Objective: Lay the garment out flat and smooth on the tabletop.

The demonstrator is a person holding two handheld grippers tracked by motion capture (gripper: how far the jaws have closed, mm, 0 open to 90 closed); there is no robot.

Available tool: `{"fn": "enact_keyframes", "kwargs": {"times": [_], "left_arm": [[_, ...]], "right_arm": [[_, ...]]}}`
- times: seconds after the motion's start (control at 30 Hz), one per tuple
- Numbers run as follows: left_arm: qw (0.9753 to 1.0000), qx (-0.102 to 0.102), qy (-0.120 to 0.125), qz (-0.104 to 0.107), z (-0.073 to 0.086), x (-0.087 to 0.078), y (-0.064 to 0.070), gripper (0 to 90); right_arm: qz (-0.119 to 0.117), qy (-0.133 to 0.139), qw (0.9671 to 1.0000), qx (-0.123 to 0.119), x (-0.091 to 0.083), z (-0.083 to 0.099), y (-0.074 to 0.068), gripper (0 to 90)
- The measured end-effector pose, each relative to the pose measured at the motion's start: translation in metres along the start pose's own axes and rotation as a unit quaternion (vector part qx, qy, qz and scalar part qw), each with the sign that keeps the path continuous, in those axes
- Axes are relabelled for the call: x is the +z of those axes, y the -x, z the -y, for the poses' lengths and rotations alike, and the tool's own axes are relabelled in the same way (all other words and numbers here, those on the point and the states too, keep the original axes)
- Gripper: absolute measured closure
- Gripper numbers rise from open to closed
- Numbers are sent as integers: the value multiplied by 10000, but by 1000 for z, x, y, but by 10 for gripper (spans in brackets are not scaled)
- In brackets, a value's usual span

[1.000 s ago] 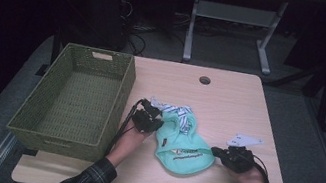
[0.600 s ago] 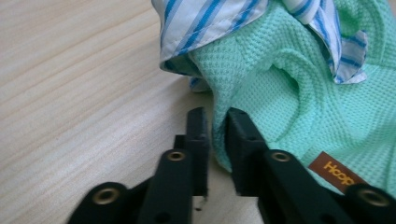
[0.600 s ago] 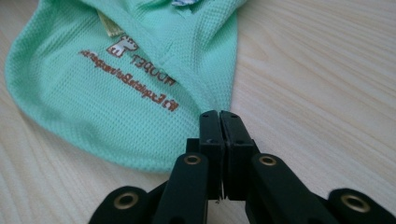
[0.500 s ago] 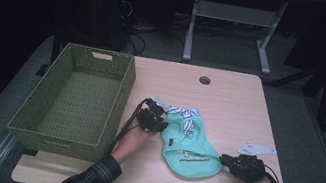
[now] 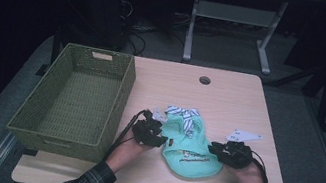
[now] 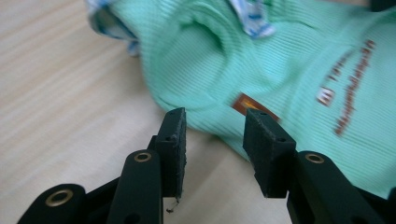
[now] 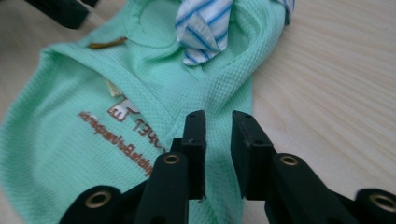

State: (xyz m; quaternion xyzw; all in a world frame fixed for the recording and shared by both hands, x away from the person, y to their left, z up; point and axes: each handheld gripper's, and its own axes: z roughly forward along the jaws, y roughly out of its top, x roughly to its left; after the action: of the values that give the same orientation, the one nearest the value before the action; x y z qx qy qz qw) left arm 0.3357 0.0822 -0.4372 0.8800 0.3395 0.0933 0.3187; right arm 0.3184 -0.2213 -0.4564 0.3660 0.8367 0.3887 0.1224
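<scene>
Nearest, at the counter's front edge: two plaid-sleeved forearms, a claw in each hand. Left claw low at the left hem of the mint-green garment, jaws spread, with the fabric edge lying just beyond and between them, nothing gripped yet. Seen up close from the left gripper view, that gap framed a folded hem and a small orange tag, likely lined up for a pinch at the side seam. Right claw at the garment's right edge; in the right gripper view jaws narrowly apart over the cloth, a fold perhaps between them, though no firm grip could be made out. Placed on opposite sides, probably to lift or spread the piece evenly without bunching.

Farther: garment flat near the counter's middle, printed lettering up, blue-and-white striped collar toward the far side.

To the left, a woven green basket, sitting beside the garment, plausibly where it was meant to go. Beyond, a round cable hole near the far edge.
</scene>
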Motion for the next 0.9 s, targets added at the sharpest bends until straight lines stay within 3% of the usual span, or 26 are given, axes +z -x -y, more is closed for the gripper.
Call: {"fn": "enact_keyframes", "kwargs": {"times": [0.17, 0.3, 0.47, 0.9], "left_arm": [[9997, 160, -16, 168, 8, 1, 17, 632], [9991, 326, -200, 208, 9, 13, 25, 671], [9985, 426, -299, 176, 10, 14, 24, 685], [9977, 537, -380, 177, 22, 3, 24, 700]], "right_arm": [[158, -271, 9995, -32, 10, 6, 1, 881], [190, -302, 9994, -14, 9, 11, 4, 897], [104, -356, 9993, 7, 1, 17, 0, 897], [-219, -407, 9988, -190, -14, 33, -28, 897]]}}
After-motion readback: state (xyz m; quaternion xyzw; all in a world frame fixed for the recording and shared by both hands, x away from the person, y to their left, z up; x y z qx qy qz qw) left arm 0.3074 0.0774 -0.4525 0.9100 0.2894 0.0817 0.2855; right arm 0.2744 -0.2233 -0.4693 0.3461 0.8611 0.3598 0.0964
